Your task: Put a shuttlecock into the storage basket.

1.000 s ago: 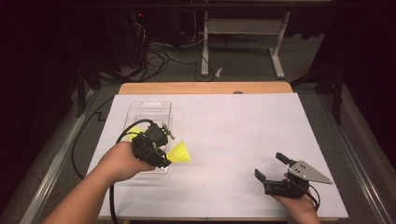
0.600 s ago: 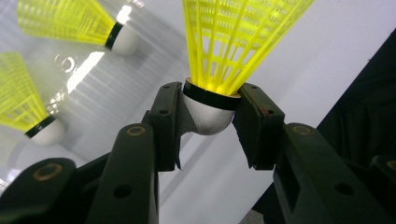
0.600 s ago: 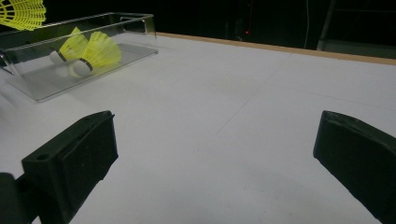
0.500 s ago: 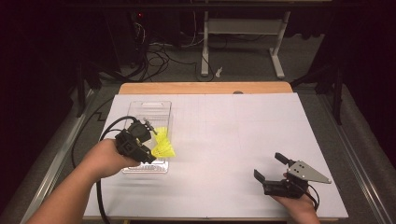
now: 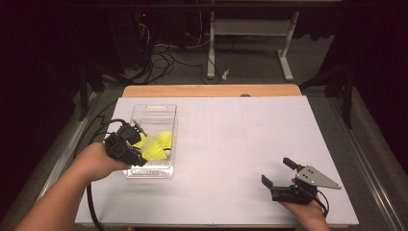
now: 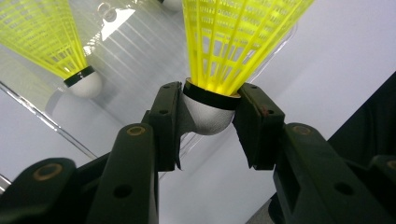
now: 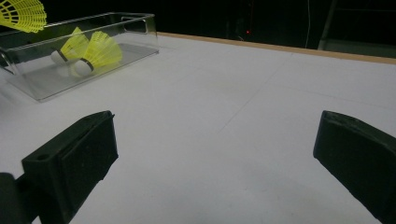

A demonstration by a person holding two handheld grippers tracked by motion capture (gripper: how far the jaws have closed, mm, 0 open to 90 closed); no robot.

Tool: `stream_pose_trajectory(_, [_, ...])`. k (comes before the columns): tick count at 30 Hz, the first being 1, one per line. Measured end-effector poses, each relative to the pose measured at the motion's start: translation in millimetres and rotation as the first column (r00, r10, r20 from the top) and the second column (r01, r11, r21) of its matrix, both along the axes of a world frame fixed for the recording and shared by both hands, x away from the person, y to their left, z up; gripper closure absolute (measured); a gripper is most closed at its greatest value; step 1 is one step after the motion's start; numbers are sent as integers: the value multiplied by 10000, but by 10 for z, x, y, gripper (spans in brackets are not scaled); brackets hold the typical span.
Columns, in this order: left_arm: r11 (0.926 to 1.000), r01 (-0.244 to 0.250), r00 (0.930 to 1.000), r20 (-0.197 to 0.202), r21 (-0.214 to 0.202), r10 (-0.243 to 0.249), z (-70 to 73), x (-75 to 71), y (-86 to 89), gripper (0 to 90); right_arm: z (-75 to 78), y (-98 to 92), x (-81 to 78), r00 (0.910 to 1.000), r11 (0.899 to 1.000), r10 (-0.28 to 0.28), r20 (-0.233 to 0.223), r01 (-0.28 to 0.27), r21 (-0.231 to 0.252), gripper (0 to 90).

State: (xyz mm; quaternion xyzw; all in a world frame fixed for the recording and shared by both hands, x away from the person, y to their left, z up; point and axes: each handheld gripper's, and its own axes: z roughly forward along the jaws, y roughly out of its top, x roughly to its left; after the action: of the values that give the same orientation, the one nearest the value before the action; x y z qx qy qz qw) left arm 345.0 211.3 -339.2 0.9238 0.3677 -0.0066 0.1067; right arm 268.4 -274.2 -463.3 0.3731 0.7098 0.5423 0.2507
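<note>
Two yellow shuttlecocks lie side by side inside the clear plastic bin, which sits at the left side of the white table. A third shuttlecock is clamped in my left gripper: both black jaws press against its white cork base, with the yellow skirt pointing away from the gripper. In the high view my left gripper is held over the near left part of the bin, above the two lying inside. My right gripper is released, jaws spread wide with nothing between them. It sits low over the near right part of the table, well apart from the bin, facing across the bare white surface toward it.
</note>
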Motion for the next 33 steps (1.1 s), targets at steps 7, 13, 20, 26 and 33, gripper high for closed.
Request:
stream_pose_trajectory(7, [10000,-17,10000,-52,61,17,-18,13,30,628,-2,1,2,10000,10000,12,-24,-12,-19,5])
stream_pose_trajectory(13, [9998,-161,9999,-22,82,161,23,39,65,628,-2,-8,-2,10000,10000,-24,-33,24,23,6])
stream_pose_trajectory(20, [9994,-170,9998,-85,292,172,-56,96,17,628,-1,-4,-3,10000,10000,-15,-35,15,14,7])
stream_pose_trajectory(26, [9983,-296,9995,-130,504,303,-143,156,9,628,-2,-8,-1,10000,10000,-15,-55,15,-1,8])
stream_pose_trajectory(33, [9979,-404,9983,-411,509,425,-296,199,18,629,-1,-9,-2,10000,10000,15,-32,-15,1,9])
